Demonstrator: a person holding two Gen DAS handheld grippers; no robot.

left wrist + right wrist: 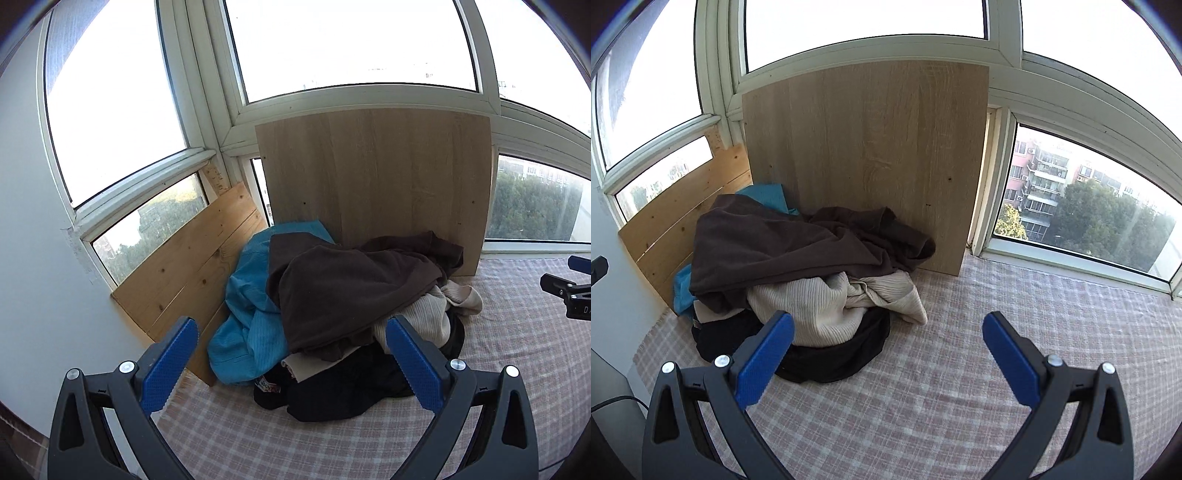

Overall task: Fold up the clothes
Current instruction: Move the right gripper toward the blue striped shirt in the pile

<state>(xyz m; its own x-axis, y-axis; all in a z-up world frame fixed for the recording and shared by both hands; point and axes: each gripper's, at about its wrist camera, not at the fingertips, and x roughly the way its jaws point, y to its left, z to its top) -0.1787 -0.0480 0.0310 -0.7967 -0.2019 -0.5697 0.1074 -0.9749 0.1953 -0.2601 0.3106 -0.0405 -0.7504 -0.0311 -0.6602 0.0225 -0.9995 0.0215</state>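
A heap of clothes lies on the checked cloth in the corner under the windows. A dark brown garment (343,280) (775,243) drapes over the top. Under it are a cream ribbed knit (428,314) (827,306), a black garment (343,384) (831,358) at the bottom and a blue garment (247,314) (764,195) at the left. My left gripper (291,332) is open, just short of the heap, with nothing between its fingers. My right gripper (886,325) is open too, over the cloth to the right of the heap. Part of the right gripper (569,291) shows at the left wrist view's right edge.
A tall wooden board (376,173) (868,155) leans against the window behind the heap. A pine plank panel (192,266) (687,210) stands at the left. The pink checked cloth (517,350) (1015,332) stretches bare to the right and front. A white wall (33,221) closes the left side.
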